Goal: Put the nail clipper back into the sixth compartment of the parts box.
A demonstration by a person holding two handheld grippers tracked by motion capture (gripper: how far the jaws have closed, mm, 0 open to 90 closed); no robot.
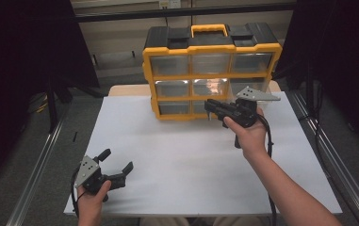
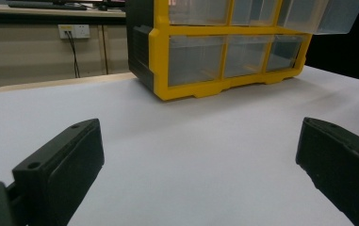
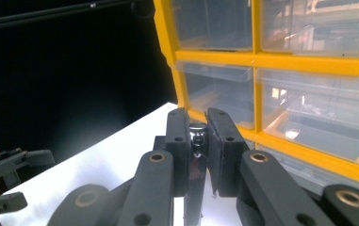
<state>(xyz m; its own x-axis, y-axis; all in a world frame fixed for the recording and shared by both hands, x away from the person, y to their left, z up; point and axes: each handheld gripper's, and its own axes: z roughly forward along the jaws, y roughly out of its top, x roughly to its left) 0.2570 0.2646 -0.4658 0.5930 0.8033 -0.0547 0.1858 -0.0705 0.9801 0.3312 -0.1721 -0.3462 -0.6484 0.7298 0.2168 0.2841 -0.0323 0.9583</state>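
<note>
A yellow and black organizer (image 1: pixel 210 70) with clear drawers stands upright at the back of the white table (image 1: pixel 191 160). My right gripper (image 1: pixel 208 107) hovers just in front of its lower drawers, shut on a small shiny metal piece (image 3: pixel 197 141) that hangs down between the pads. From the right gripper view the organizer (image 3: pixel 281 61) is close ahead to the right. My left gripper (image 1: pixel 117 160) rests near the table's front left corner, open, with nothing between its jaws. The left gripper view faces the organizer (image 2: pixel 224 52) across bare table; a drawer (image 2: pixel 323 14) at its right side sticks out.
Metal rails run along both sides of the table. A beige wall with a socket (image 2: pixel 73 30) lies behind the organizer. Dark curtains hang at left and right. The right gripper's cable (image 1: pixel 267 141) trails along the person's forearm.
</note>
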